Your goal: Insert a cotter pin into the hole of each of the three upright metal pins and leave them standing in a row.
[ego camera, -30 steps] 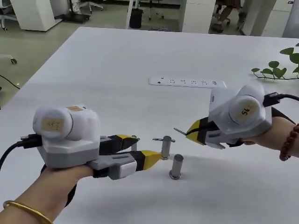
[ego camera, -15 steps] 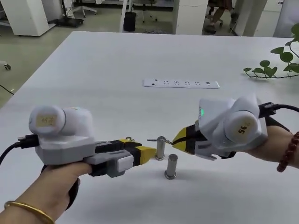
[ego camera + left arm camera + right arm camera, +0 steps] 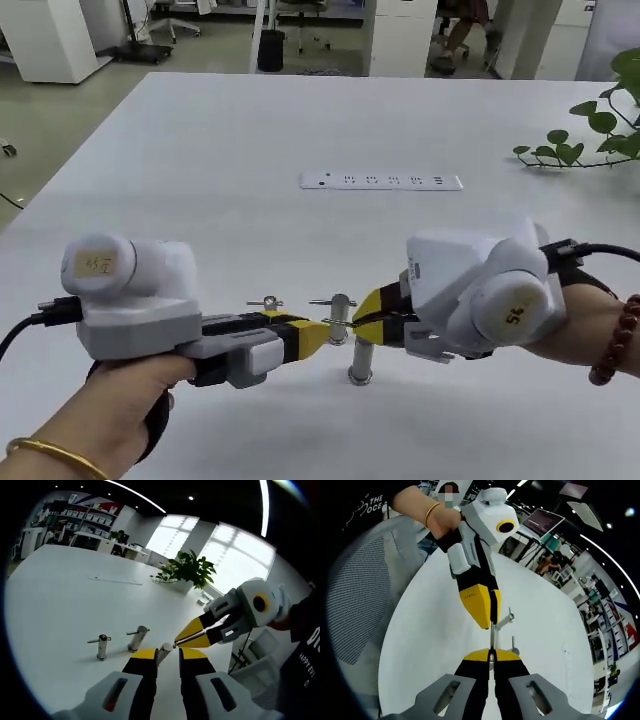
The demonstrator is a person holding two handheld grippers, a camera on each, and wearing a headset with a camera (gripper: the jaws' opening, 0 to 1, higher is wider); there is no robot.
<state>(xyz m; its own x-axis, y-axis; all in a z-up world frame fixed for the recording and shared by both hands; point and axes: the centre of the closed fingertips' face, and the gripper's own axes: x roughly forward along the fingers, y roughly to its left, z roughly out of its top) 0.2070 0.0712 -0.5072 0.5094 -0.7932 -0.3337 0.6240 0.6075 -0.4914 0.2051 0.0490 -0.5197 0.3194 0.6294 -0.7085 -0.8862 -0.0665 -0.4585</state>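
Both grippers have closed in on each other over the last second. The left gripper's [image 3: 314, 333] yellow-tipped jaws, spread wide a second ago, now stand narrow with a slim gap between them. The right gripper [image 3: 368, 308] has come in until its tips nearly meet the left's. Its jaws are pinched on a thin silvery wire cotter pin [image 3: 491, 638], which juts straight ahead of them toward the left gripper's tips. The bare grey cylindrical metal pin [image 3: 358, 360] stands upright on the white table [image 3: 250, 130], just ahead of the left gripper's tips and in line with their gap. I cannot tell whether they touch it. Farther ahead and to that gripper's left stand one finished grey metal pin [image 3: 137, 639] and a second finished grey metal pin [image 3: 102, 649], each with a cotter pin crosswise through its top. Two of three look done. The last insertion remains, and the bare pin seems to sit out of line with the others.
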